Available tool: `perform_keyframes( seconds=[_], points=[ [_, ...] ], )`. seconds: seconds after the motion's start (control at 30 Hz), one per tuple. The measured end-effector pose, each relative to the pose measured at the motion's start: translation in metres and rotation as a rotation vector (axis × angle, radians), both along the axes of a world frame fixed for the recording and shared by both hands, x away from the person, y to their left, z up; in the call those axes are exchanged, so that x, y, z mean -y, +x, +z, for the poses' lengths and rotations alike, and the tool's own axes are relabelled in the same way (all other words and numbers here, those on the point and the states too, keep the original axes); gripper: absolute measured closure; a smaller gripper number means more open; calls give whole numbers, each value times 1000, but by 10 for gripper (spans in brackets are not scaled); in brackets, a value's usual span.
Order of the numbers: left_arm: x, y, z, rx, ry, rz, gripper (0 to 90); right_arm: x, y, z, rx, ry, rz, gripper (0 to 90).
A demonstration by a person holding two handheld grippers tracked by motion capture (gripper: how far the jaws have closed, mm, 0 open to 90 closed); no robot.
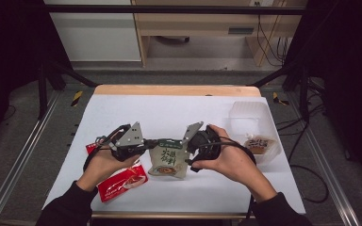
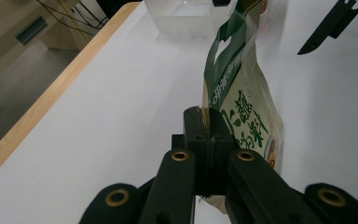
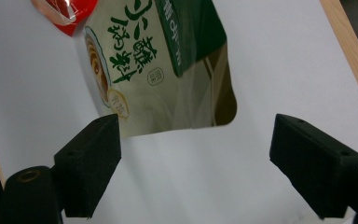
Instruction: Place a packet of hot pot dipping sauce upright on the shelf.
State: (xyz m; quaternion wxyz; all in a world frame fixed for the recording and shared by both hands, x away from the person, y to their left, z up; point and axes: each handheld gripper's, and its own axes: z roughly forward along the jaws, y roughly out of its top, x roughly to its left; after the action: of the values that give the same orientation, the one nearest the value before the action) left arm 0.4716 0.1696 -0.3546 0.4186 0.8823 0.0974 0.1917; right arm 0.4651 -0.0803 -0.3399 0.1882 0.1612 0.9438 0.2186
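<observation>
One green-and-cream pouch (image 1: 168,160) lies near the middle of the bench (image 1: 179,113), between the two tongs. Left tongs (image 2: 204,122), at the pouch's 9 o'clock in the high view, are clamped tight on its edge. Right tongs (image 3: 193,149), at its 3 o'clock, stand wide apart and grip nothing, the pouch's corner just beyond them. One red packet (image 1: 121,182) lies at 7 o'clock, partly covered by the left hand (image 1: 102,162). One clear tub (image 1: 257,127) sits at 3 o'clock past the right hand (image 1: 226,157); the brown item (image 1: 257,143) inside is hard to make out.
</observation>
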Motion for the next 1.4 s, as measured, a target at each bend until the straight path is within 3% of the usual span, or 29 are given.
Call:
perform_keyframes(
  seconds=[0.17,0.3,0.47,0.87,1.2,1.4],
  points=[
    [1,-1,0,3,8,-9,900,-1,5,2,-34,9,11,197],
    [1,-1,0,2,9,-13,900,-2,6,5,-34,7,58,242],
    [2,-2,1,2,8,-20,900,-6,10,8,-48,-6,70,301],
    [2,-3,2,-3,10,-30,900,-22,16,2,-111,-36,115,592],
    [-1,-4,4,-13,-3,-37,900,-32,21,-1,-142,-25,143,857],
    [-6,0,2,-42,-21,-49,887,-34,21,0,-148,-29,148,900]
  ],
)
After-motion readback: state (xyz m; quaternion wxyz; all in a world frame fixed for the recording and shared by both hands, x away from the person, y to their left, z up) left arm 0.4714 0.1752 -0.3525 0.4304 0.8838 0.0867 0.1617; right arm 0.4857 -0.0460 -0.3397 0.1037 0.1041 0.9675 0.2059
